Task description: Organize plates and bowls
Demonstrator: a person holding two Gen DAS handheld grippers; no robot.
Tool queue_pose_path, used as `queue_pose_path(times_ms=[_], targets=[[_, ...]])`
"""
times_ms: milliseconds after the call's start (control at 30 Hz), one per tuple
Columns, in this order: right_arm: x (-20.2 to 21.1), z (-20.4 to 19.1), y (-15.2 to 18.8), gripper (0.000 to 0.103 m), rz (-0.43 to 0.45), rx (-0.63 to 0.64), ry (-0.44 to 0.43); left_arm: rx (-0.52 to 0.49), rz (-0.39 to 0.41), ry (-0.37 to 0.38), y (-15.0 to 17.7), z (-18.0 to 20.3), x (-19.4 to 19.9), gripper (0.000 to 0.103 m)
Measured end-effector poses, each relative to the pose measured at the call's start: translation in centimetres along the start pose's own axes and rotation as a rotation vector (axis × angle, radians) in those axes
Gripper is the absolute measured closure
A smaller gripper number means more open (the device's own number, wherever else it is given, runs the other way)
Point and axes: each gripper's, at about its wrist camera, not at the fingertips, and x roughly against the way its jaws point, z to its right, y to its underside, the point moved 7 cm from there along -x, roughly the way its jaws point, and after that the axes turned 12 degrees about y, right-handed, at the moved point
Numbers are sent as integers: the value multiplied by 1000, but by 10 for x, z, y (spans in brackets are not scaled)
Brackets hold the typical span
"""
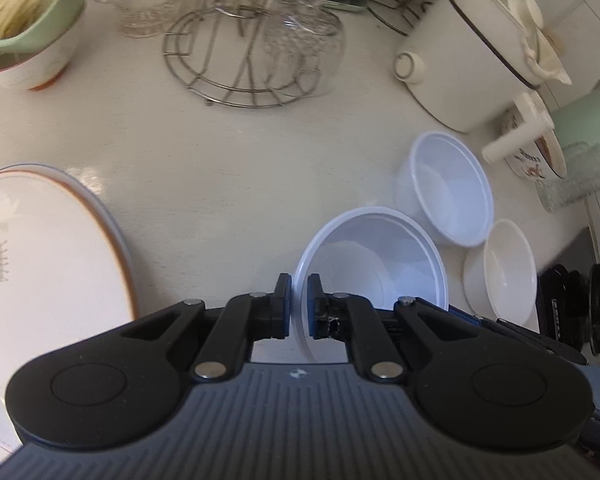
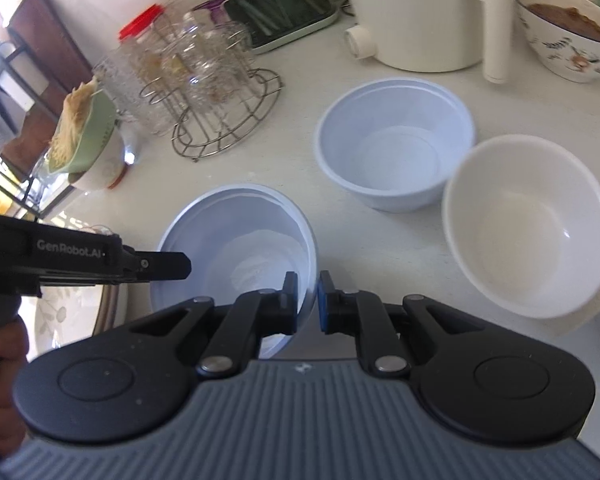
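Observation:
A pale blue plastic bowl (image 1: 376, 256) is held tilted over the counter by both grippers. My left gripper (image 1: 299, 306) is shut on its left rim. My right gripper (image 2: 308, 304) is shut on its right rim; the bowl shows in the right wrist view (image 2: 236, 240), with the left gripper (image 2: 156, 266) on its far side. A second pale blue bowl (image 2: 396, 144) stands behind it, next to a cream bowl (image 2: 528, 224). A large plate (image 1: 48, 256) with a brown rim lies at the left.
A wire rack with upturned glasses (image 1: 256, 48) stands at the back. A green bowl with noodles (image 1: 28, 12) is at the back left. A white pot with a handle (image 2: 416, 12) and a patterned bowl (image 2: 568, 36) stand at the back right.

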Motion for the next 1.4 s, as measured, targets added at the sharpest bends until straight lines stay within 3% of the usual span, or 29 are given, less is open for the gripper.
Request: queue_pose_path(times_ms=[200, 567, 733, 833, 1400], targets=[[-4, -13, -1, 90, -8, 16, -39, 20, 21, -38, -2, -13, 4, 94], [-7, -19, 0, 88, -7, 4, -35, 16, 15, -67, -3, -20, 3, 92], [-2, -24, -4, 85, 9, 5, -58, 29, 41, -72, -8, -22, 12, 75], [2, -22, -7, 68, 26, -10, -52, 7, 57, -78, -12, -18, 20, 71], [50, -9, -24, 68, 132, -26, -33, -114, 150, -43, -21, 26, 80, 67]])
